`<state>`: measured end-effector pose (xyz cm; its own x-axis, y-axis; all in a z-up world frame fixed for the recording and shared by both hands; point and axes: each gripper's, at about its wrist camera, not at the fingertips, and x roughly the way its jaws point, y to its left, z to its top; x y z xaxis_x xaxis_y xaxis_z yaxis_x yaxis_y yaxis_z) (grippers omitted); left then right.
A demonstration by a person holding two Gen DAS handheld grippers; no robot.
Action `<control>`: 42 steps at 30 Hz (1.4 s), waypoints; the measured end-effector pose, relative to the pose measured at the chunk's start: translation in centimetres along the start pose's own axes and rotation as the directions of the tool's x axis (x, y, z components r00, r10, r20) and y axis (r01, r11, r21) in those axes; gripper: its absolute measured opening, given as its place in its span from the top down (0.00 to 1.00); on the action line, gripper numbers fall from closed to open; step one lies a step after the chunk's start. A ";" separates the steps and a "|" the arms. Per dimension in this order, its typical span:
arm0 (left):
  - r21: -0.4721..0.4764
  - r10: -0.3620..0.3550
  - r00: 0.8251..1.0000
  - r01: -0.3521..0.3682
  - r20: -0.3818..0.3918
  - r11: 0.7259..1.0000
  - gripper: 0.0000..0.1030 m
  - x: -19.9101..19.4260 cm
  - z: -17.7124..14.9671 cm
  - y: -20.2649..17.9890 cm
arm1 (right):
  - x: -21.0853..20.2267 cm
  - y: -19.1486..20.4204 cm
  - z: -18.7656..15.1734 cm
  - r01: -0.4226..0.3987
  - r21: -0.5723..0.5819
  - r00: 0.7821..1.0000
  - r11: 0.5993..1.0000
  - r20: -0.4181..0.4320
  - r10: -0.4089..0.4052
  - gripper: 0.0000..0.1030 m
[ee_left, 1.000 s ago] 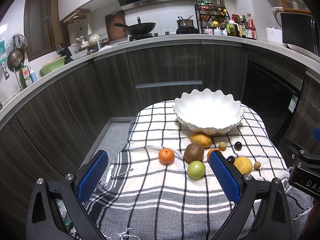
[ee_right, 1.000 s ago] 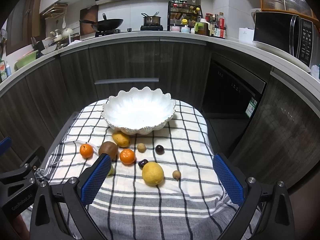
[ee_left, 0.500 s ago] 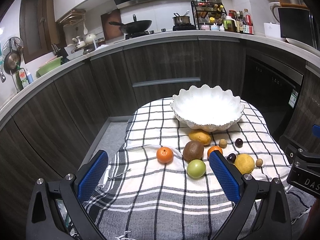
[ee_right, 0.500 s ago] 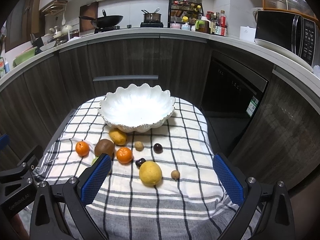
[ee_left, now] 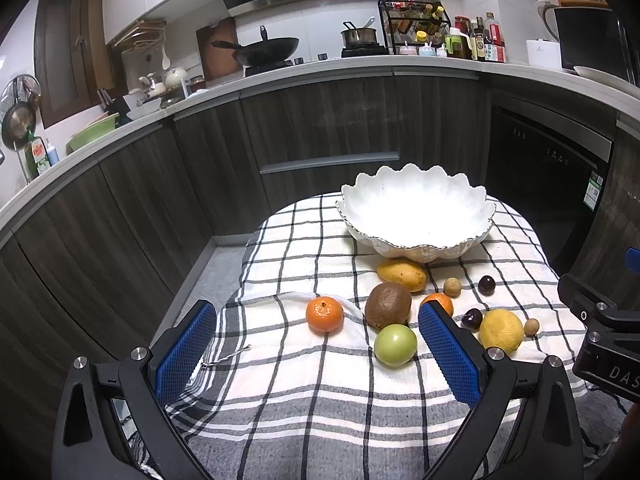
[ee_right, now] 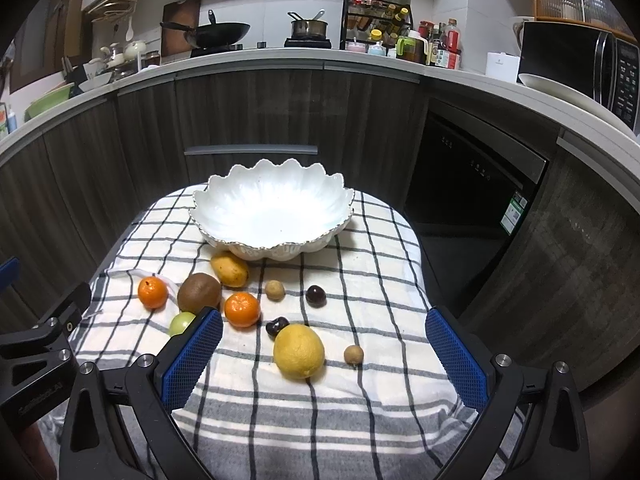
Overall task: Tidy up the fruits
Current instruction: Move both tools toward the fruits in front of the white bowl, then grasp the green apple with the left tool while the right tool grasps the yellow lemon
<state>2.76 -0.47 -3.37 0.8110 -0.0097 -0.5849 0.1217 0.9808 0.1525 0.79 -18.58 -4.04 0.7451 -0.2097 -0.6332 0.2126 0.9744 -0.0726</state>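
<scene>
The left gripper hung spread wide and empty above the checked cloth, and the right gripper was just as open, holding nothing. Between the left one's blue pads lay the nearer tangerine and the green fruit, straight ahead and slightly right of centre. The lemon sat just left of centre in the right gripper's span, nearest of all (its long axis roughly crosswise to the fingers). Every fruit lay on the cloth short of the white bowl, which stood empty beyond them.
</scene>
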 end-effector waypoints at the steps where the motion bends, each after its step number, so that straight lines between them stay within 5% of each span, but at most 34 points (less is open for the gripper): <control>1: 0.001 -0.001 1.000 0.001 -0.002 1.000 0.00 -0.1 0.0 0.0 | 0.3 0.0 -0.1 0.000 0.000 1.000 1.000 -0.001 0.000 0.00; 30: 0.043 -0.080 0.993 0.084 -0.088 0.996 0.00 9.8 -3.6 -3.8 | 8.9 0.7 -2.7 -0.024 -0.034 0.994 0.999 -0.104 0.020 0.02; 38: 0.078 -0.114 0.983 0.126 -0.146 0.989 0.01 11.7 -4.8 -5.1 | 10.3 0.5 -3.5 -0.040 -0.035 0.988 0.999 -0.153 0.034 0.15; 42: 0.090 -0.134 0.974 0.152 -0.180 0.984 0.10 12.6 -5.2 -5.8 | 11.0 0.3 -4.0 -0.036 -0.030 0.985 0.999 -0.172 0.030 0.15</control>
<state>9.30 -5.28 -15.71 0.6707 -0.1056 -0.7342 0.2945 0.9464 0.1329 6.49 -20.31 -14.12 0.6310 -0.1634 -0.7584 0.1664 0.9833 -0.0733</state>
